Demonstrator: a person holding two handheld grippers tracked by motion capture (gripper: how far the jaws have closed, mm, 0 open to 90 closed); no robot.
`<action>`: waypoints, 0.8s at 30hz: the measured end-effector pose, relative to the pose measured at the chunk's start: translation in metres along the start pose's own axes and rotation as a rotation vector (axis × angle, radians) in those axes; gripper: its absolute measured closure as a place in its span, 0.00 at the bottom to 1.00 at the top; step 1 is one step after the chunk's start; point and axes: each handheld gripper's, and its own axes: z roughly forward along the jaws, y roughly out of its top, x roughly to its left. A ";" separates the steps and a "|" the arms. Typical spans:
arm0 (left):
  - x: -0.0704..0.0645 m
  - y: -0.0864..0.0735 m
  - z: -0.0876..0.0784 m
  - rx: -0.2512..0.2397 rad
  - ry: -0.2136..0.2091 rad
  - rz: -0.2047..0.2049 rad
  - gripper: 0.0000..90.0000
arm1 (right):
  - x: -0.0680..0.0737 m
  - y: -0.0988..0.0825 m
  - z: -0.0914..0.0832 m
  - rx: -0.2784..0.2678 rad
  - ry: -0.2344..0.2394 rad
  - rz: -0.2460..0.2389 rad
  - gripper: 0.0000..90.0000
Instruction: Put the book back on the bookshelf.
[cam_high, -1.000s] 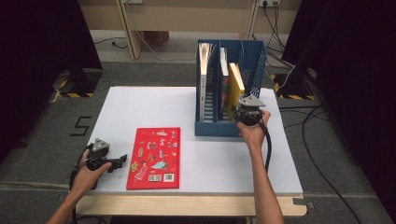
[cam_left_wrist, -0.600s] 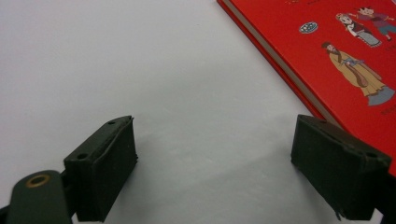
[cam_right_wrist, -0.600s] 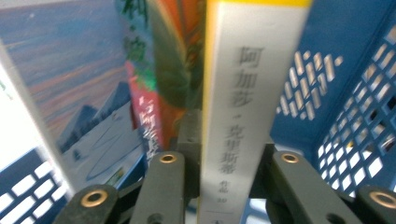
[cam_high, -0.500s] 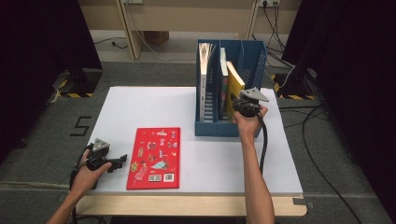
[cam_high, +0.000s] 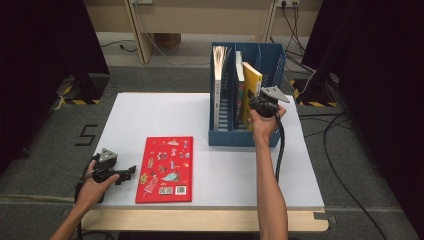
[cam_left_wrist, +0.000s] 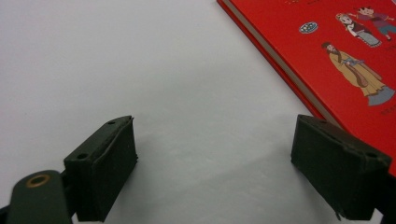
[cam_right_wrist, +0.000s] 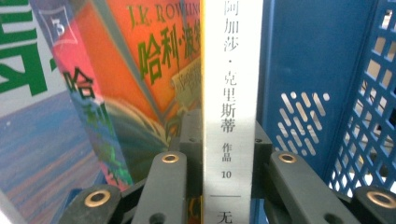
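Observation:
A yellow book (cam_high: 251, 85) stands tilted in the right slot of the blue file rack (cam_high: 240, 137). My right gripper (cam_high: 260, 106) is shut on its white spine (cam_right_wrist: 231, 93); its jaws have just been closing on that spine, which sits between the pads at the right gripper (cam_right_wrist: 229, 140). A red picture book (cam_high: 166, 169) lies flat on the white table (cam_high: 150, 115). My left gripper (cam_high: 127, 172) rests on the table just left of it, open, with bare table between the jaws at the left gripper (cam_left_wrist: 215, 158) and the red book's edge (cam_left_wrist: 327, 51) to the right.
A thick book (cam_high: 219, 85) stands in the rack's left slot, and a colourful paperback (cam_right_wrist: 140, 70) leans beside the yellow one. The rack's perforated blue wall (cam_right_wrist: 364, 121) is close on the right. Cables run across the floor right of the table.
My right gripper has moved a little up and farther into the rack with the yellow book. The left gripper and the red book have stayed where they were.

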 end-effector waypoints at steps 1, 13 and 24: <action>0.000 0.000 0.000 0.000 0.000 0.001 0.15 | 0.000 0.001 0.001 -0.003 -0.001 -0.002 0.84; 0.000 0.000 0.000 0.002 0.001 0.002 0.15 | 0.001 0.015 0.016 -0.053 -0.027 0.004 0.84; 0.000 0.000 0.000 0.000 0.002 0.003 0.15 | 0.003 0.002 0.024 -0.029 -0.043 -0.011 0.84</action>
